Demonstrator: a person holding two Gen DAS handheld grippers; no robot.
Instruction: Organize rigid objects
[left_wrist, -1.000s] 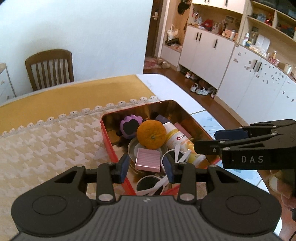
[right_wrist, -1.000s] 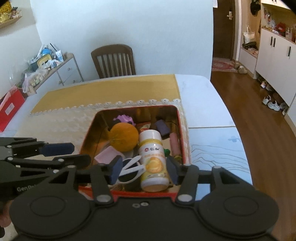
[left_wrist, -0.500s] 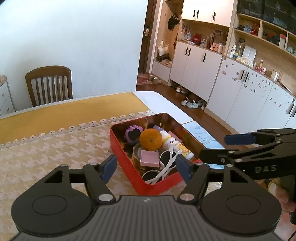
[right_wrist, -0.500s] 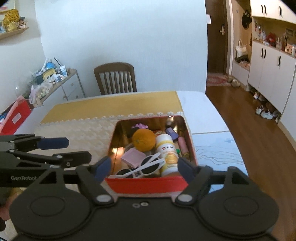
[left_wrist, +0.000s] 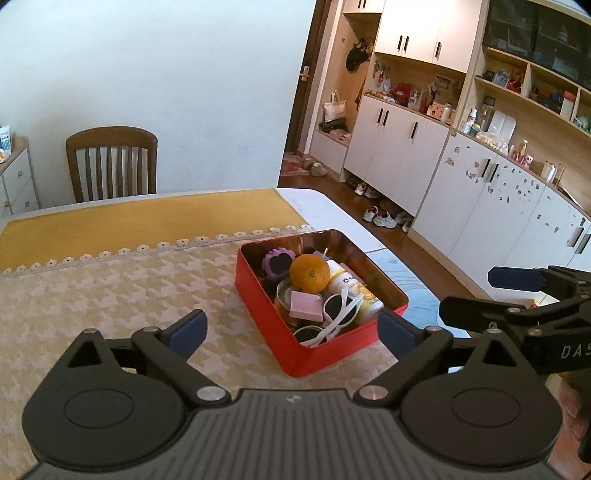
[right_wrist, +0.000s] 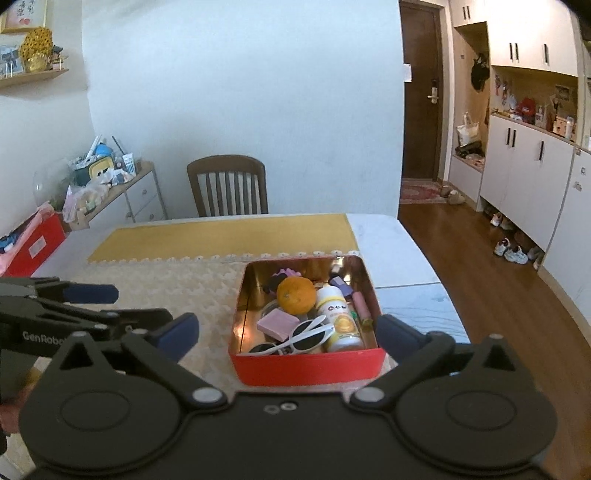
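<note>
Red tin (right_wrist: 306, 363) at frame centre on tabletop (right_wrist: 155, 280), packed: orange (right_wrist: 295, 295), white bottle (right_wrist: 338, 319), pink block (right_wrist: 277, 324), sunglasses (right_wrist: 306, 336), purple item at back. Nothing loose outside tin; looks near done.
Bottle lying flat, long axis front-to-back, cap toward upper frame.
Left tongs (left_wrist: 291, 328), right tongs (right_wrist: 286, 334): both spread wide, empty, above near tin edge.

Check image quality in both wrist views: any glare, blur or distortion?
Left wrist: sharp, strong fisheye bending of the cabinets. Right wrist: a bright glint on the red tin inner wall, corners darkened, the door bowed; contents stay legible in both.
</note>
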